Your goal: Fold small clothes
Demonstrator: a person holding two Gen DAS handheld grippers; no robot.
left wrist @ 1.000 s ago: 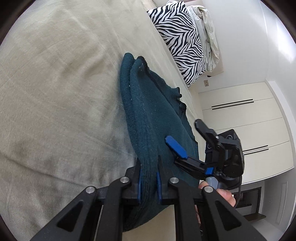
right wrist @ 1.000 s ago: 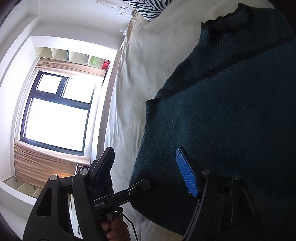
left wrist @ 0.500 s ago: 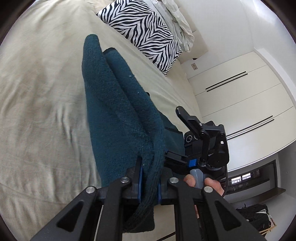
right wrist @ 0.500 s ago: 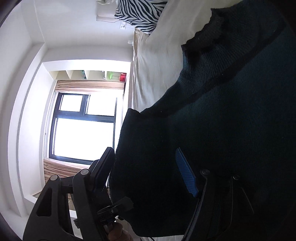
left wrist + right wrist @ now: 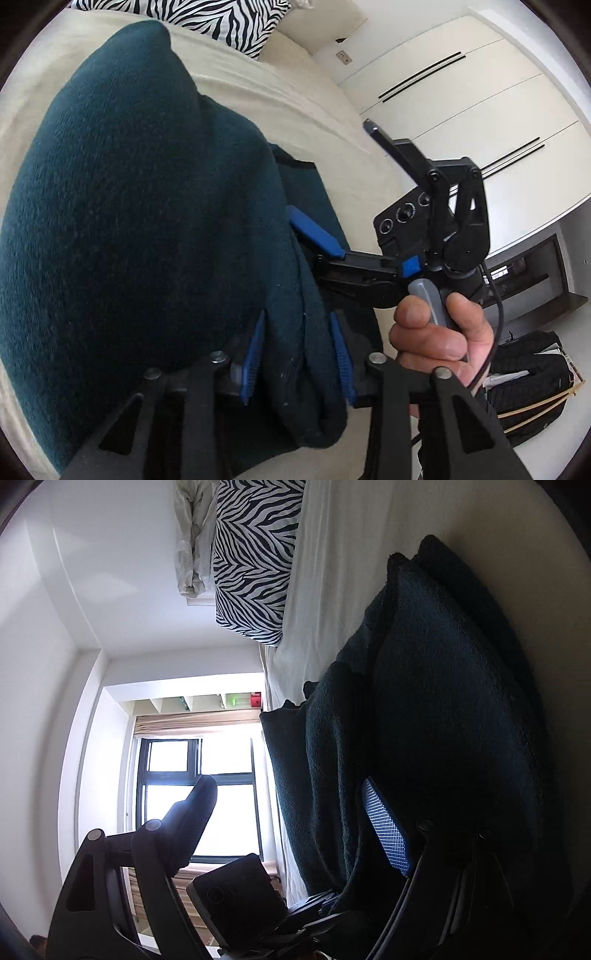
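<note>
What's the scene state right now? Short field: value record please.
garment: dark teal knit sweater, bunched, lifted partly off the bed
left gripper: shut on a thick fold of the sweater
right gripper: open, blue pad against the sweater, not clamped
surface: beige bed sheet
background: zebra-print pillow, white wardrobe, window

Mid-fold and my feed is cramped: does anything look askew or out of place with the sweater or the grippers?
Only one thing: the sweater is bunched in thick uneven layers, not flat on the bed. The left gripper is shut on a folded edge; the right gripper is open, cloth between its jaws. No damage shows.
</note>
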